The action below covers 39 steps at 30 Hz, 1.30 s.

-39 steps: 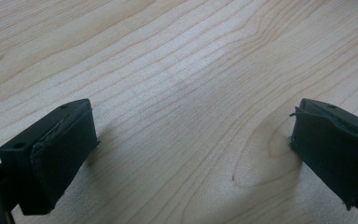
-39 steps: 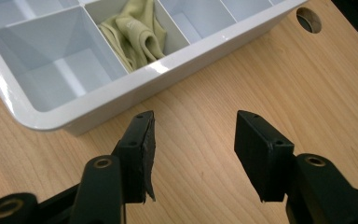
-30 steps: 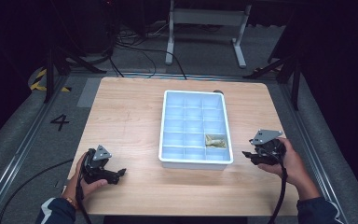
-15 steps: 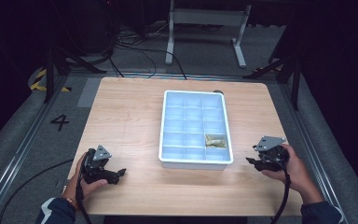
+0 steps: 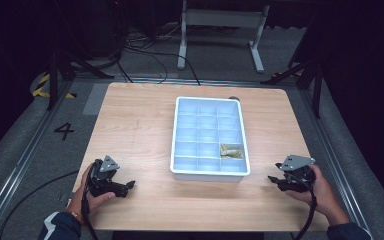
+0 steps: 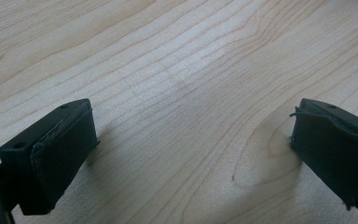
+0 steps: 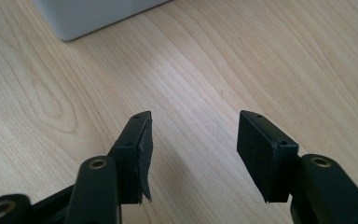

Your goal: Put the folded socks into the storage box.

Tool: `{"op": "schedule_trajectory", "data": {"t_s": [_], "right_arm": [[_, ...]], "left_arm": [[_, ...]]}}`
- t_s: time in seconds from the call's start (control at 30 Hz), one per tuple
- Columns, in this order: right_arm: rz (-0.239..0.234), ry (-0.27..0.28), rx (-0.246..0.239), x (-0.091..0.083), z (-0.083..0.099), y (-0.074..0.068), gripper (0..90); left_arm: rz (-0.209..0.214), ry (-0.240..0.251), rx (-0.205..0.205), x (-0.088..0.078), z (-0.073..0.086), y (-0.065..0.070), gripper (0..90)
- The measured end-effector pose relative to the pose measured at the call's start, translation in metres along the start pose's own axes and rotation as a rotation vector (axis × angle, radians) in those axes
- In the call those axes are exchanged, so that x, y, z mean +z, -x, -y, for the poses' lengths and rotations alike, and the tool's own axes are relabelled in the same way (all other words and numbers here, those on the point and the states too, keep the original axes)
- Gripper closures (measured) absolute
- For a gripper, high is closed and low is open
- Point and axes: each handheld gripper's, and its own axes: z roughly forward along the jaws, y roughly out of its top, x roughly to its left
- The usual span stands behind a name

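— Where are the two hand-held grippers?

— The left hand-held gripper (image 5: pixel 125 187) sits low over the pale wooden counter (image 5: pixel 135 125) near its front left corner. Its jaws stand wide apart with bare wood between them, as the left gripper view shows.

— And the other?

— The right hand-held gripper (image 5: pixel 272 179) is near the front right corner, pointing toward the white plastic compartment tray (image 5: pixel 180 145). Its jaws are partly open and have just been opening a little; nothing is between them, only wood grain.

— What's in the tray?

— A small crumpled olive-green packet (image 5: pixel 231 151) lies in a compartment of the rightmost column, second row from the front. The tray's near wall shows at the top left of the right gripper view (image 7: pixel 98 14), close ahead of the jaws but not touching them.
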Motion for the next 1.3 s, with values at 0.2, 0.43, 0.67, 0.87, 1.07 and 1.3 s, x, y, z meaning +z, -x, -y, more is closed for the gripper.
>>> {"op": "schedule_trajectory", "data": {"t_s": [0.2, 0.43, 0.67, 0.87, 1.07, 1.3], "right_arm": [[0.007, 0.032, 0.063, -0.002, 0.018, 0.003, 45.2], [-0.011, 0.052, 0.129, -0.001, 0.039, 0.002, 43.1], [-0.017, 0.084, 0.196, -0.006, 0.06, 0.004, 42.6], [-0.02, 0.104, 0.237, -0.009, 0.073, 0.005, 42.1], [-0.023, 0.116, 0.257, -0.012, 0.082, 0.004, 40.6], [-0.038, 0.152, 0.326, -0.012, 0.094, 0.006, 36.1]], "left_arm": [[0.002, -0.001, -0.002, 0.0, 0.0, 0.0, 0.4], [0.001, 0.001, 0.0, 0.0, 0.0, 0.0, 0.4], [0.0, 0.0, 0.0, 0.0, 0.0, 0.0, 0.4], [-0.001, 0.0, 0.0, 0.0, 0.0, 0.0, 0.3], [0.0, 0.0, 0.0, 0.0, 0.0, 0.0, 0.4], [-0.001, 0.0, 0.0, 0.0, 0.0, 0.0, 0.3]]}}
